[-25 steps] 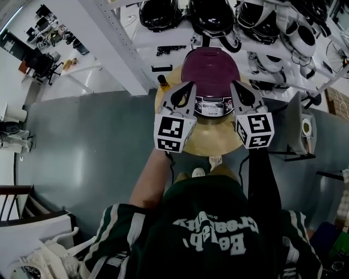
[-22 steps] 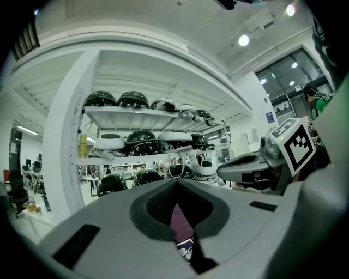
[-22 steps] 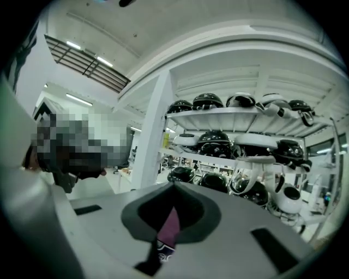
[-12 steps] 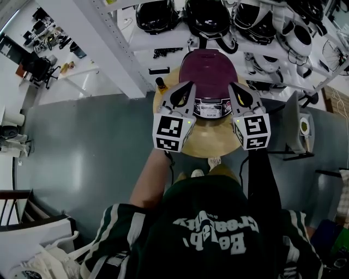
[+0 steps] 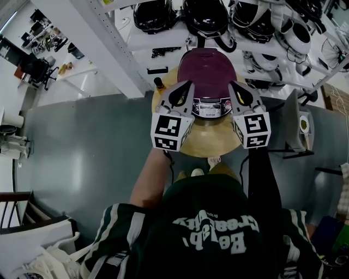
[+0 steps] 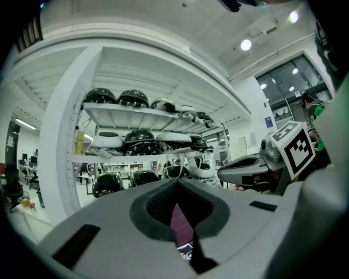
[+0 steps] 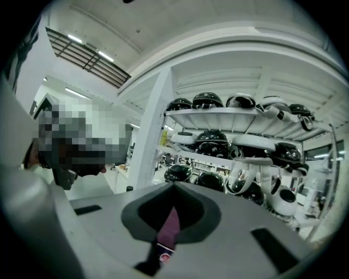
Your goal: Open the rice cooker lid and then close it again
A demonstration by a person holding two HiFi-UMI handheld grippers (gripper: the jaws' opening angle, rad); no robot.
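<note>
A maroon rice cooker (image 5: 209,70) stands on a round wooden table (image 5: 210,143), its lid down and its grey control panel (image 5: 210,107) facing me. My left gripper (image 5: 188,86) hovers at the cooker's left side, and my right gripper (image 5: 233,86) at its right side. Both are shut with nothing between the jaws, and whether they touch the cooker I cannot tell. In the left gripper view the shut left gripper (image 6: 175,183) lets only a maroon sliver of the cooker (image 6: 178,218) show. The right gripper (image 7: 174,186) is shut likewise over a strip of the cooker (image 7: 170,226).
White shelving with several black and white helmets (image 5: 207,16) rises just behind the table. A small dark bottle (image 5: 159,83) stands at the table's left rim. A white post (image 5: 109,49) is at the left, and a white stand (image 5: 301,128) at the right.
Only the head view has drifted a little. Both grippers stay shut in the same places beside the cooker.
</note>
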